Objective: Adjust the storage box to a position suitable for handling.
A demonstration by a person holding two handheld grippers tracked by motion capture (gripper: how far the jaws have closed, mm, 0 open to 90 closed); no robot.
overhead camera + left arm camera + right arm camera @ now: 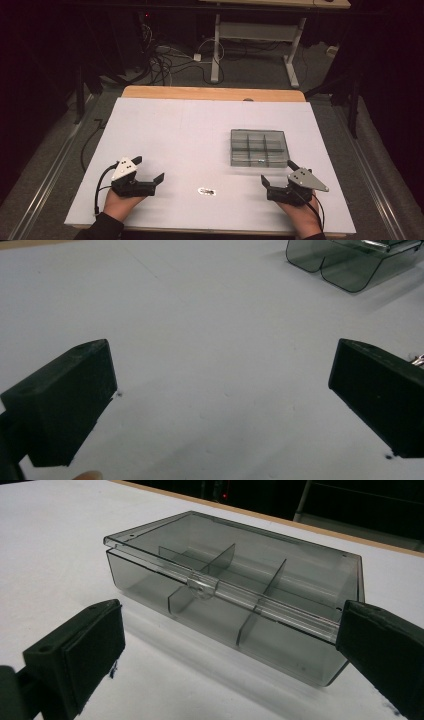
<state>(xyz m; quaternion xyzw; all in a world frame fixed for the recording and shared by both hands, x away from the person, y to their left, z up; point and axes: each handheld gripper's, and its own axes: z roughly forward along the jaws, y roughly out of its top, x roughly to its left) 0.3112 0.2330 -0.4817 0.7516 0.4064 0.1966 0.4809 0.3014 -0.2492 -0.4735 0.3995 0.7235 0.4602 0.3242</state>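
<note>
A smoky clear plastic box (259,147) with several compartments lies right of the board's middle. Its lid is down, and a small latch (202,586) sits on the front edge. A small shiny metal piece (206,191) lies near the front, between my hands. My left gripper (148,169) rests at the front left, open, with bare board between its jaws (220,355). At the front right my right gripper (278,172) is open just short of the box (235,560) and faces its latch side without touching it (232,611).
The white board (190,130) covers a wooden table whose far edge (210,93) shows. On the dark floor beyond are cables (165,60) and a desk's legs (216,50). The box's corner (350,262) shows at the top right of the left gripper view.
</note>
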